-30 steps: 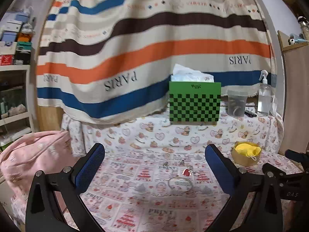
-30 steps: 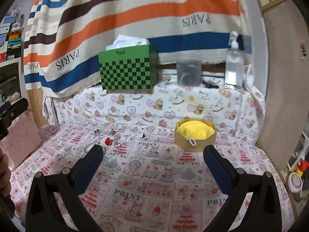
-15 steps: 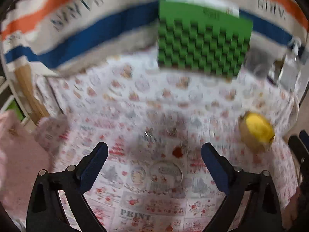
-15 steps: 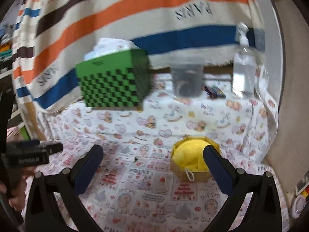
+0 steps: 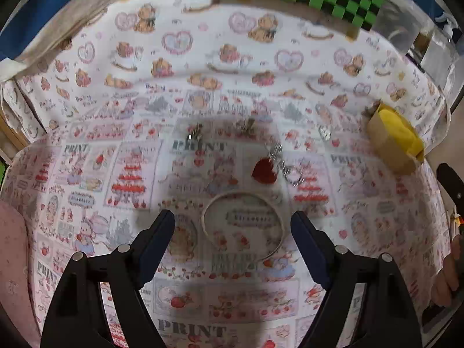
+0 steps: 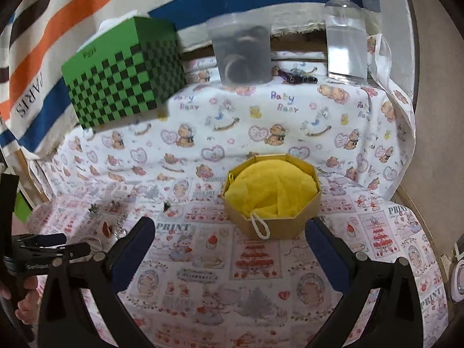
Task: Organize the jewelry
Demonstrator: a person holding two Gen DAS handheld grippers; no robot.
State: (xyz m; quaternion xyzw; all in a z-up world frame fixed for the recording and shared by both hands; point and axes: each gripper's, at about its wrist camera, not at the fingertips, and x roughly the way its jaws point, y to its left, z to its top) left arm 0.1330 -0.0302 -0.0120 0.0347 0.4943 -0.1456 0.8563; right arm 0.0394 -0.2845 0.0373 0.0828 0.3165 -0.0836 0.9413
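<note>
We see left tongs [image 5: 232, 232] closing, unclamped, around bangle [image 5: 242, 226]; right tongs [image 6: 229, 240] wide near yellow-lined box [image 6: 272, 194].

The right claw [image 6: 229, 240] gapes wide just before the octagonal box [image 6: 272, 220] of yellow cloth [image 6: 269, 191].

Left gripper [image 5: 232, 226] has tipped steeply down toward the patterned cloth; thin silver bangle ring [image 5: 243, 226], earlier small and far ahead, now lies between its closing jaws, untouched. Red heart-shaped pendant [image 5: 264, 171] sits at 1 o'clock of the bangle. Right gripper [image 6: 229, 237] has swung toward the octagonal tan box with yellow cloth lining [image 6: 272, 194], now dead ahead at 12 o'clock.
</note>
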